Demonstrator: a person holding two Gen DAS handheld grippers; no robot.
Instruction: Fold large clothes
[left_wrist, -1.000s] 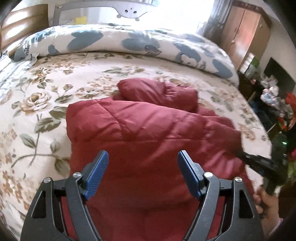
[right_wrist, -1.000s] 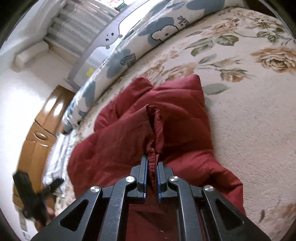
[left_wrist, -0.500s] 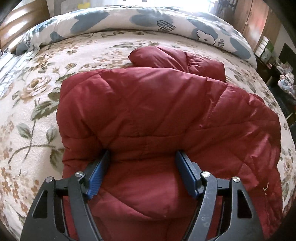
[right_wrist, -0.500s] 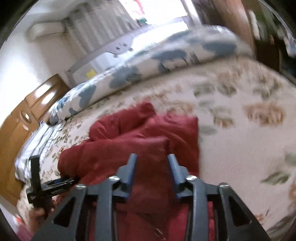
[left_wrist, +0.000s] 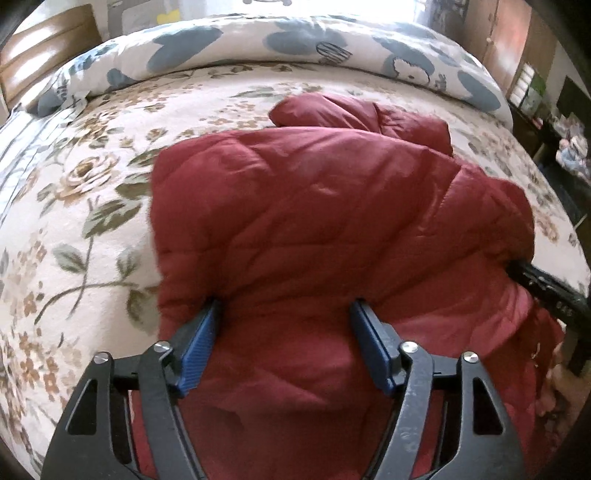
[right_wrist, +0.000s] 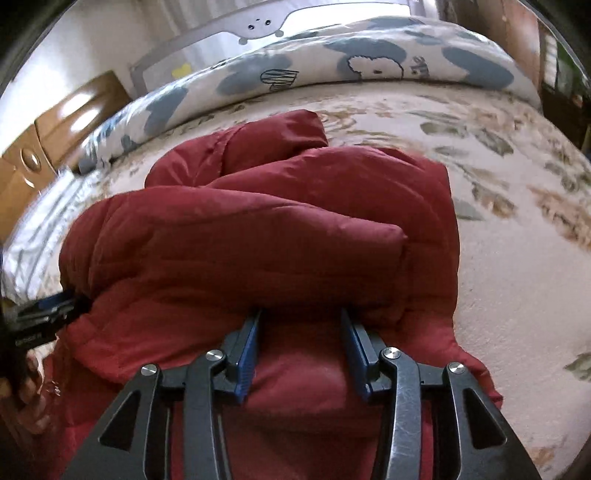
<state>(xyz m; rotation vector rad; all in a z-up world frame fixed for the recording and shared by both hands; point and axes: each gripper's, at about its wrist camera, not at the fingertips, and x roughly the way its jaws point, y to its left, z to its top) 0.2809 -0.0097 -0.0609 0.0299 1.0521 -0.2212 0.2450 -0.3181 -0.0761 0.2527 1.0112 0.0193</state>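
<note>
Bedspread (left_wrist: 92, 206) bare around jacket's (left_wrist: 314, 206) edges

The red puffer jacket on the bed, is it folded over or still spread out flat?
Folded over. The red puffer jacket lies doubled on the floral bedspread, a thick upper layer over a lower one, with a bunched part behind it.

Left gripper (left_wrist: 284, 317) fingers apart, just been closing; right gripper (right_wrist: 301, 319) parted, angled down.
</note>
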